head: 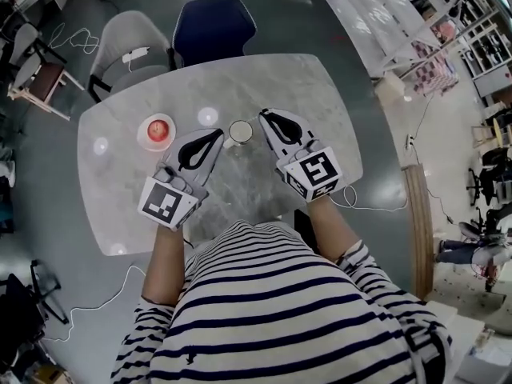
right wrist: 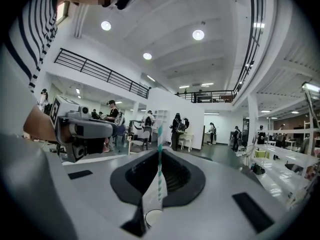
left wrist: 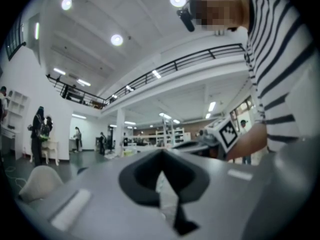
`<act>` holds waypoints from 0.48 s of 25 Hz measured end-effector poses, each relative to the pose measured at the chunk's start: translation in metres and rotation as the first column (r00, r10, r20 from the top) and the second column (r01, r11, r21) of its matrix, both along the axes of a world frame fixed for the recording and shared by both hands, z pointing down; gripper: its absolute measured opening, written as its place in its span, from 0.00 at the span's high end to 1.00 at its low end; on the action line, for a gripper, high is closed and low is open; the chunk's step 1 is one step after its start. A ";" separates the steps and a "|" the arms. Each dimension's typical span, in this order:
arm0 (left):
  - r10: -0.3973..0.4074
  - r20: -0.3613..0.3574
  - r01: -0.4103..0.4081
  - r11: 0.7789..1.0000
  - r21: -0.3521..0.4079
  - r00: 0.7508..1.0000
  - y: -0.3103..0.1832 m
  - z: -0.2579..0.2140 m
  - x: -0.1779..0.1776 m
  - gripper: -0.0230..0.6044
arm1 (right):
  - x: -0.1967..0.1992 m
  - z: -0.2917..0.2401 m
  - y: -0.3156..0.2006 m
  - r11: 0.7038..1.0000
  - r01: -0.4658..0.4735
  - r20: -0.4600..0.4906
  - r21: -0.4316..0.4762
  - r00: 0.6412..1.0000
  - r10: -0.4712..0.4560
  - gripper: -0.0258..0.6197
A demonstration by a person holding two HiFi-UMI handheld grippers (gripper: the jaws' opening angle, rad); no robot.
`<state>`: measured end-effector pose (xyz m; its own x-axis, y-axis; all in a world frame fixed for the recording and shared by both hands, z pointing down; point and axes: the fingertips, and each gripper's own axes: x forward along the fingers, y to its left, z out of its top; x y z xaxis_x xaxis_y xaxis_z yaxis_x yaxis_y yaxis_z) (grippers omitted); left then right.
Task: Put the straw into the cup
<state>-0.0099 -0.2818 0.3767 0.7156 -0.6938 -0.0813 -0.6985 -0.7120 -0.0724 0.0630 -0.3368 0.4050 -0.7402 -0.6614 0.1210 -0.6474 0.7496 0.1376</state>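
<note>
Right gripper (head: 264, 118) jaws pinched on the green-and-white striped straw (right wrist: 159, 154). The straw is upright, its lower end just over the cup (head: 240, 131) rim; can't tell if it's inside. Left gripper (head: 218, 137) sits just left of the cup, jaws nearly together with a thin slit, holding nothing. Apple (head: 158, 127) on a dish further left of the cup, on the marble table (head: 320, 102).

green-striped straw (right wrist: 159, 159) upright, white cup (head: 240, 131) just below
</note>
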 end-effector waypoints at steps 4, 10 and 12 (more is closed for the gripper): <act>0.008 0.014 -0.008 1.000 -0.020 1.000 0.003 0.012 -0.002 0.95 | -0.003 0.027 -0.008 0.999 -0.009 -0.017 -0.054 1.000 0.008 0.92; 0.022 0.028 -0.021 0.999 -0.042 0.999 0.006 0.021 -0.003 0.95 | -0.009 0.067 -0.019 0.994 -0.023 -0.063 -0.111 0.998 0.016 0.92; 0.024 0.016 -0.024 0.999 -0.043 1.000 0.008 0.019 -0.003 0.95 | -0.012 0.081 -0.022 0.990 -0.028 -0.076 -0.136 0.997 0.018 0.92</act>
<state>-0.0130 -0.2741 0.3961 0.7330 -0.6790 -0.0402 -0.6801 -0.7311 -0.0533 0.0514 -0.3587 0.4862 -0.7107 -0.6516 0.2653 -0.6564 0.7498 0.0831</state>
